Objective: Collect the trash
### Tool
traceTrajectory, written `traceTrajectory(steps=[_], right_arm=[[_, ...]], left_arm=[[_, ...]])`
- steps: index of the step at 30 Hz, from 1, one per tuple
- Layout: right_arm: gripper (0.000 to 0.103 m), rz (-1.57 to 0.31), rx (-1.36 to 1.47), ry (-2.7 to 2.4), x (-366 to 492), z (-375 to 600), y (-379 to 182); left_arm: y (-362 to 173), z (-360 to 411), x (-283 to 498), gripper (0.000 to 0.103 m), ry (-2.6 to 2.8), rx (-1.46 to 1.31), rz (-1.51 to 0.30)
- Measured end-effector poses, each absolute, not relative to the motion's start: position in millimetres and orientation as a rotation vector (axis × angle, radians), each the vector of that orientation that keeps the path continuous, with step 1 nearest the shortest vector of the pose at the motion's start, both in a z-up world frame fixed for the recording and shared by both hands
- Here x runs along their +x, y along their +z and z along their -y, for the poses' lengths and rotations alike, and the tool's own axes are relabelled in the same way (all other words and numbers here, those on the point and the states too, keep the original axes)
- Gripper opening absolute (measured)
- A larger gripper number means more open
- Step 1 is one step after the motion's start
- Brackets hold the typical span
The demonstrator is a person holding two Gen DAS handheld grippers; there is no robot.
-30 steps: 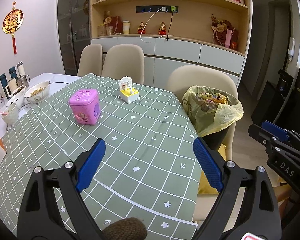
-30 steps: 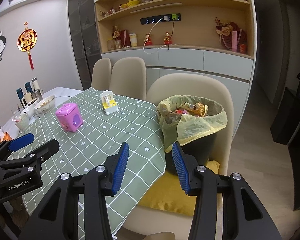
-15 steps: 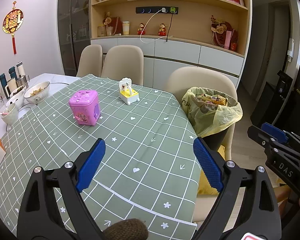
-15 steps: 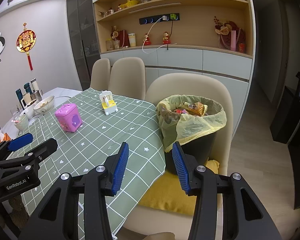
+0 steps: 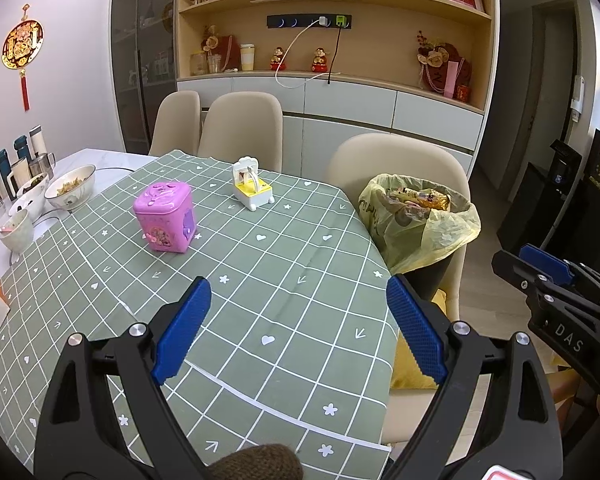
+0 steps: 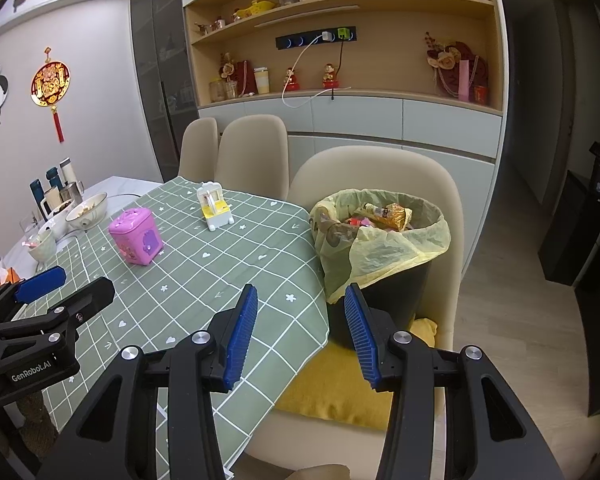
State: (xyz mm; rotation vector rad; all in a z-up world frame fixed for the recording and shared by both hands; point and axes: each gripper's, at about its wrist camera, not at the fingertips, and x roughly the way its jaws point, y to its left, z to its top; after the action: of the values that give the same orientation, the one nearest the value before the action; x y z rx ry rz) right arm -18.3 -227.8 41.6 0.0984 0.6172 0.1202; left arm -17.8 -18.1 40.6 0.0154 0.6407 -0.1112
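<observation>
The left gripper [image 5: 298, 322] is held with jaws wide and empty over the counter [image 5: 284, 272]; the right gripper [image 6: 300, 330], jaws narrower and empty, faces the trash bin [image 6: 380, 240] at 1 o'clock. Collection is judged nearly finished; bag closure seems next.

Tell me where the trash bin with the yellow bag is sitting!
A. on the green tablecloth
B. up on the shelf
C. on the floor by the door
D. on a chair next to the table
D: the trash bin stands on the yellow cushion of the beige chair beside the table.
</observation>
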Motion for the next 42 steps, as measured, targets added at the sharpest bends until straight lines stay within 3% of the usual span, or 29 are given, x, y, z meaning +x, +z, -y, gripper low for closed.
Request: traceTrajectory(steps=[19, 26, 28, 34, 42], right_arm=[[0.043, -0.613, 0.105, 0.090, -28, 228, 42], [0.044, -0.659, 0.081, 0.104, -13, 217, 33], [0.049, -0.706, 0.057, 0.159, 3, 201, 22], [0.049, -0.877, -0.092, 0.582, 61, 66, -28], [0.051, -0.879, -0.273, 0.751, 119, -84, -89]], left_arm=[[36, 20, -17, 0.085, -0.126, 0.011, -0.653], [-1, -24, 5, 0.085, -0.037, -0.016, -0.802], [-20, -68, 11, 0.085, 0.090, -0.086, -0.845], [-88, -205, 9, 0.092, 0.446, -0.241, -0.961], [-108, -228, 22, 0.095, 0.453, -0.199, -0.939]])
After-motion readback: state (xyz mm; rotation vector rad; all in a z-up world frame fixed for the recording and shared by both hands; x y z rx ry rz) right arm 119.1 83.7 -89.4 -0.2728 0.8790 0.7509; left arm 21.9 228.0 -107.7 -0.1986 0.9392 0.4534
